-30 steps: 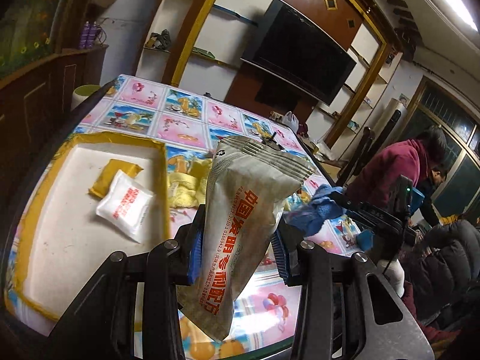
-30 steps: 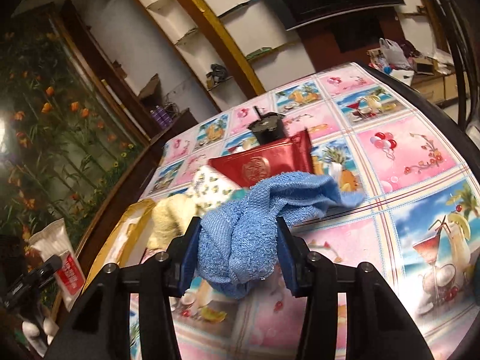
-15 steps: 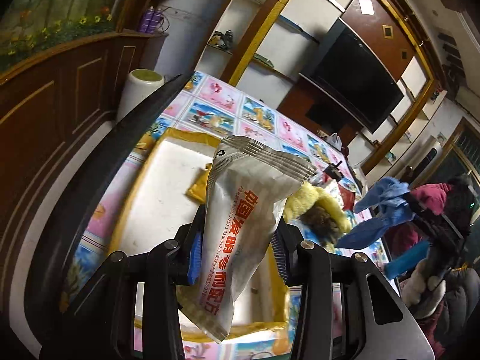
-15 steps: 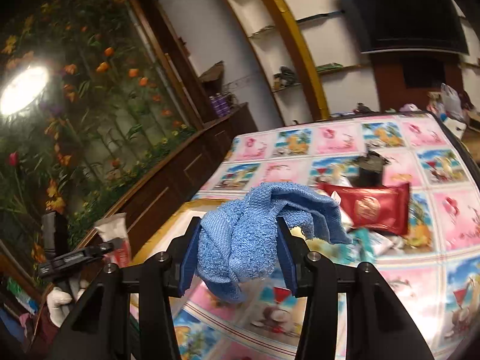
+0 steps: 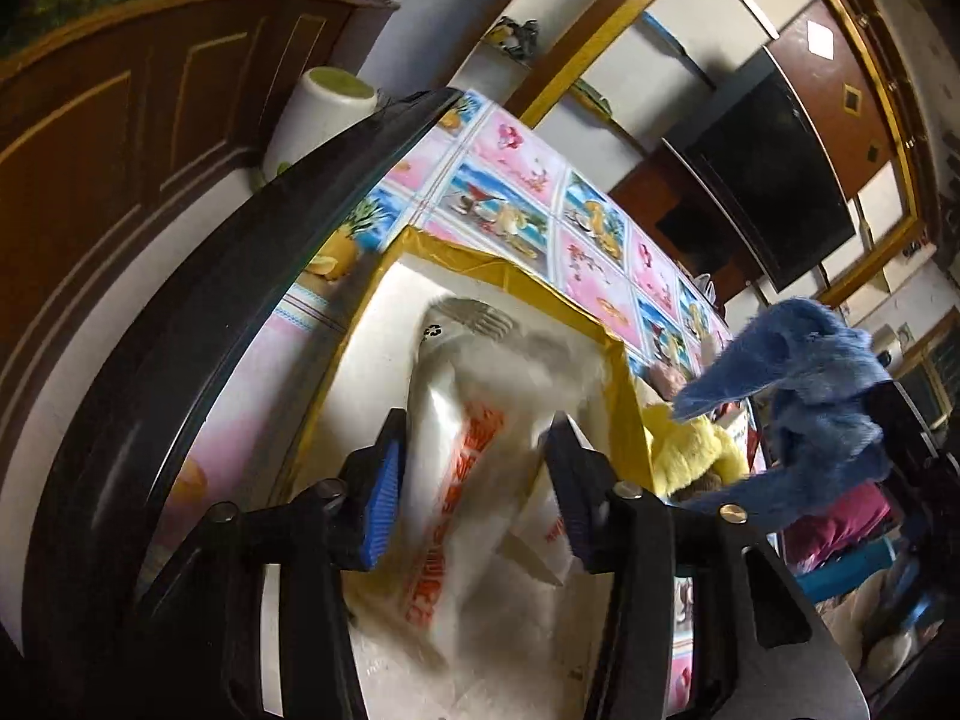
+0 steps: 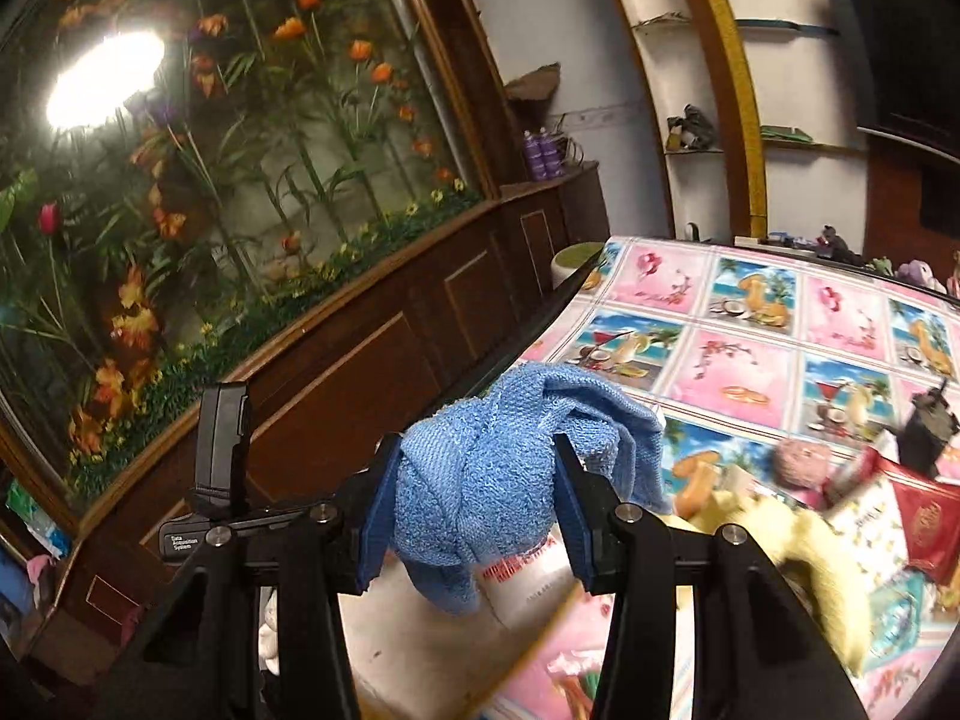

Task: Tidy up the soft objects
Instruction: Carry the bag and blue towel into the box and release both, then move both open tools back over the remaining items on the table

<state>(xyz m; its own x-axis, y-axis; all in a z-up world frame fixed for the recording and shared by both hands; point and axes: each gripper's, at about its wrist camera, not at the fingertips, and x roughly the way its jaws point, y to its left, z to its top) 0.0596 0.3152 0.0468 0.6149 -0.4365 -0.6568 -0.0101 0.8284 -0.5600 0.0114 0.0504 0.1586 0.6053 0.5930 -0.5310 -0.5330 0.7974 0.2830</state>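
Over the yellow-rimmed tray [image 5: 624,360], our left claw [image 5: 474,504] is opening and frees the white packet [image 5: 474,438]; the right claw [image 6: 474,510] grips the blue towel [image 6: 480,480]. We should release low, inside the rim.

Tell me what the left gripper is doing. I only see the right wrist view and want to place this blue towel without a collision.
Observer: The left gripper has its jaws opening, with a white packet between them.
Operator: Where is that packet?
Observer: Over the white floor of the yellow-rimmed tray.
Operator: And my towel, seen from that side?
Observer: The blue towel hangs from the right gripper just past the tray's far right corner, above a yellow plush.
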